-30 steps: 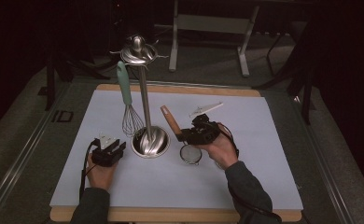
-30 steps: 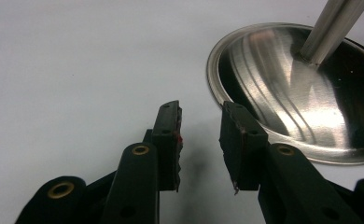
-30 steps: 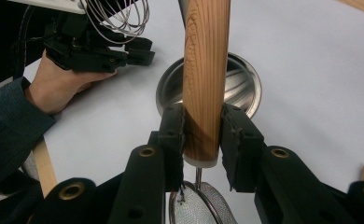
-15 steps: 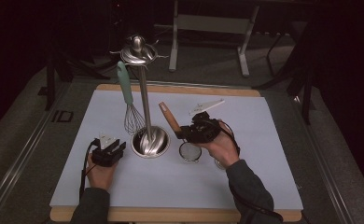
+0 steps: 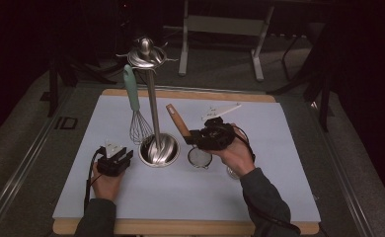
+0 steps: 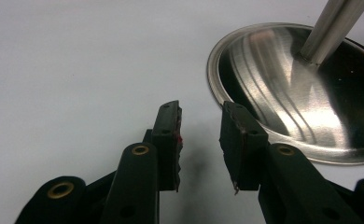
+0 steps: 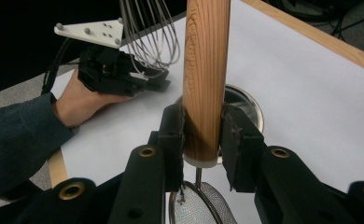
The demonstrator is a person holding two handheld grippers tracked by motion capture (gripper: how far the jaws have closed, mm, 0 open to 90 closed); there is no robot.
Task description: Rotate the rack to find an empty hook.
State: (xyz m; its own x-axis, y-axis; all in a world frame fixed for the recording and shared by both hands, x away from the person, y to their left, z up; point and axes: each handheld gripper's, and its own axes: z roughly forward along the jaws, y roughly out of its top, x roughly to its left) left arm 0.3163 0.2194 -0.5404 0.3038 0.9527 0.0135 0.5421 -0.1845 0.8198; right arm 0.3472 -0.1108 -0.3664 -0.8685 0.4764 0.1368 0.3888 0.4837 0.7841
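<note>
Wooden and round, the handle (image 7: 206, 79) of a small mesh strainer (image 5: 199, 157) is clamped between the jaws of the right gripper (image 5: 194, 138), just above the pale collar where the wire neck begins. The strainer is judged to be light, with a stiff, dry handle that offers good friction; its fine mesh bowl (image 7: 199, 205) is likely to dent if pressed, so the handle is the proper place to be gripped. A hold near the collar keeps the bowl close to the jaws and limits swinging. The strainer is held tilted, bowl low over the white mat (image 5: 259, 187), handle rising up and to the left, just right of the steel stand base (image 5: 158, 149). The left gripper (image 5: 123, 159) is rested on the mat beside that base, jaws parted with nothing between them.
</note>
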